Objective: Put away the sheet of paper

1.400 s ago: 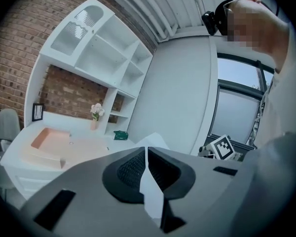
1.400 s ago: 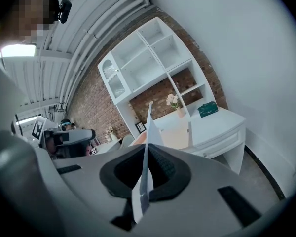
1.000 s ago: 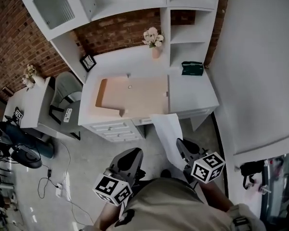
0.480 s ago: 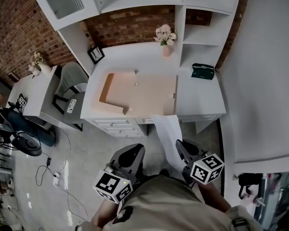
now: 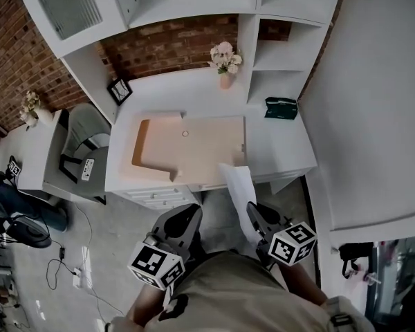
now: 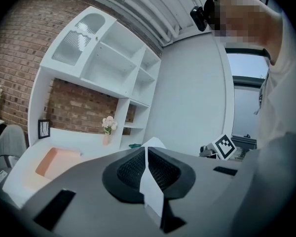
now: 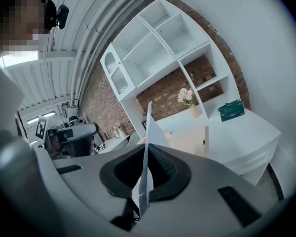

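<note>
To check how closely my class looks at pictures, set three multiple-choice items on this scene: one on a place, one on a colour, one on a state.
1. Where does the green box stand?
A. on the white desk
B. on the floor
C. in the glass-door cabinet

2. What colour is the wall behind the desk?
A. blue
B. brick red
C. green

3. How do the right gripper's jaws stand?
A. wide apart and empty
B. shut on the vase
C. shut on the sheet of paper

Key:
1 A, the head view shows the box sitting on the desktop.
2 B, red bricks show above the desktop.
3 C, the right gripper view shows the white sheet pinched between the jaws.
</note>
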A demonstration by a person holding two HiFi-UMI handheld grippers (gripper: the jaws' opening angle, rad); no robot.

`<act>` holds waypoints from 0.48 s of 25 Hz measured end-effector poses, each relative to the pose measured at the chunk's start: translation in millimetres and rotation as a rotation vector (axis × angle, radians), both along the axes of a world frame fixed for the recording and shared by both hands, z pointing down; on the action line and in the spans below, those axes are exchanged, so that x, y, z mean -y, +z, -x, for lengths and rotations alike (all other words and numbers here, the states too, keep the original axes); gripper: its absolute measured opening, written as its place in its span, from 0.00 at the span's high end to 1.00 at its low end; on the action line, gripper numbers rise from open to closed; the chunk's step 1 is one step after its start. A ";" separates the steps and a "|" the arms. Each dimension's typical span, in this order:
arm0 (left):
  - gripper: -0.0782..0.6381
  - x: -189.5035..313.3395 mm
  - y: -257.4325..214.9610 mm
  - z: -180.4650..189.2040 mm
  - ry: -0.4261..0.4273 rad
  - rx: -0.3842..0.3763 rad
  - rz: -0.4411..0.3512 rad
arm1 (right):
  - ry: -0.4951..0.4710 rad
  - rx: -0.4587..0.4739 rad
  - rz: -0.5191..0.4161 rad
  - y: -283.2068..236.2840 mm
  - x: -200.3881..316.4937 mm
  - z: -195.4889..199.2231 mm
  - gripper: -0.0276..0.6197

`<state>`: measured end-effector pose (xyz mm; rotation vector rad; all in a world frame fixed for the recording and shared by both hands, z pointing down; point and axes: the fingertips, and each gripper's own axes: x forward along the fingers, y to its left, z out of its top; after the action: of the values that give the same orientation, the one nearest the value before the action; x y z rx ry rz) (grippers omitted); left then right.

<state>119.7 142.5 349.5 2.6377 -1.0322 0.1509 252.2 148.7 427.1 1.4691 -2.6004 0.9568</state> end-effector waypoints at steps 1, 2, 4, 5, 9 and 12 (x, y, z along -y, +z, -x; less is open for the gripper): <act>0.85 8.0 -1.6 4.7 0.002 -0.006 0.000 | 0.007 -0.002 0.000 -2.7 5.4 3.3 0.91; 0.85 16.3 -2.4 9.9 0.001 -0.010 0.001 | 0.014 -0.003 -0.001 -5.4 10.9 6.7 0.91; 0.85 32.0 -1.8 20.3 0.000 -0.014 0.005 | 0.029 -0.001 -0.001 -9.8 21.0 13.0 0.91; 0.85 39.0 -0.8 25.2 0.001 -0.016 0.008 | 0.038 0.000 -0.001 -11.4 25.5 15.6 0.91; 0.85 59.8 2.0 43.7 0.004 -0.035 0.018 | 0.079 -0.018 0.007 -17.0 36.3 21.6 0.91; 0.85 69.7 0.3 52.8 0.023 -0.060 0.028 | 0.111 -0.040 0.016 -19.0 40.9 23.0 0.91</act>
<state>66.9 72.8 349.8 2.6128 -0.9734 0.0897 229.2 107.8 408.1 1.6267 -2.5008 0.9451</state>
